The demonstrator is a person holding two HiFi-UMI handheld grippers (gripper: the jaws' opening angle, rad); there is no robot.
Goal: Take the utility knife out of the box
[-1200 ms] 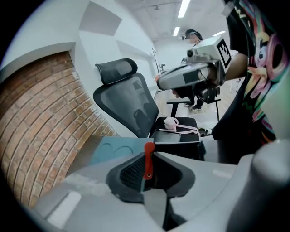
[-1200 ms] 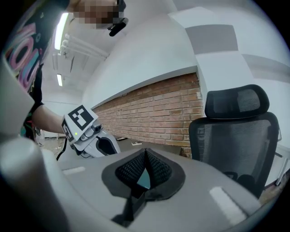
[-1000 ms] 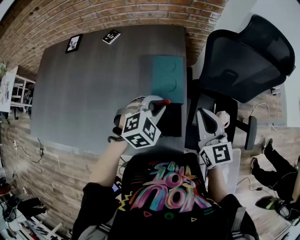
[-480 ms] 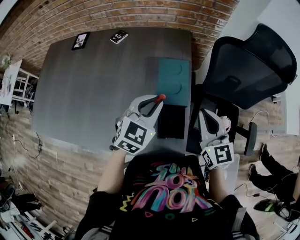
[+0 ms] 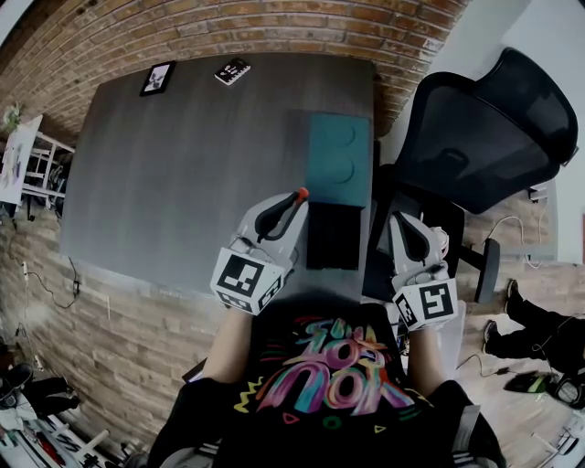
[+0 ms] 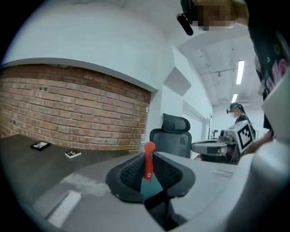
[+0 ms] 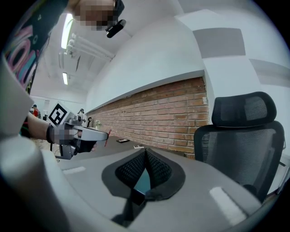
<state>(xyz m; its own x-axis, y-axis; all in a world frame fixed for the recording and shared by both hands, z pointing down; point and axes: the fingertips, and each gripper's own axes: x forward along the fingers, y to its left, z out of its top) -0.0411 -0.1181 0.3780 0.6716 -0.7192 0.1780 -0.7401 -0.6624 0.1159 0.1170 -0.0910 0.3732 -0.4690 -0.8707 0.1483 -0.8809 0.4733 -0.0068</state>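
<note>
Left gripper (image 5: 291, 208): jaws were nearly together, pinched on the utility knife (image 6: 147, 162). The red handle stood upright between the pads, with its top end poking out past the tips. Grip looked square in the left gripper view.

The knife was out of the box (image 5: 334, 238), up in the air just to its left, over the near part of the table (image 5: 183, 164). Nothing was touching the box.

The box was a black open tray near the table's right edge. A flat teal piece (image 5: 338, 157) lay right behind it, edges meeting.

Right gripper (image 7: 146, 154): jaws met at the tips with nothing between them. I had it off the table's right edge, beside the box, between the table and the black mesh office chair (image 5: 484, 128).

Two small cards (image 5: 157, 78) (image 5: 232, 70) sat at the table's far edge by the brick wall (image 5: 228, 18), well apart from everything else.
</note>
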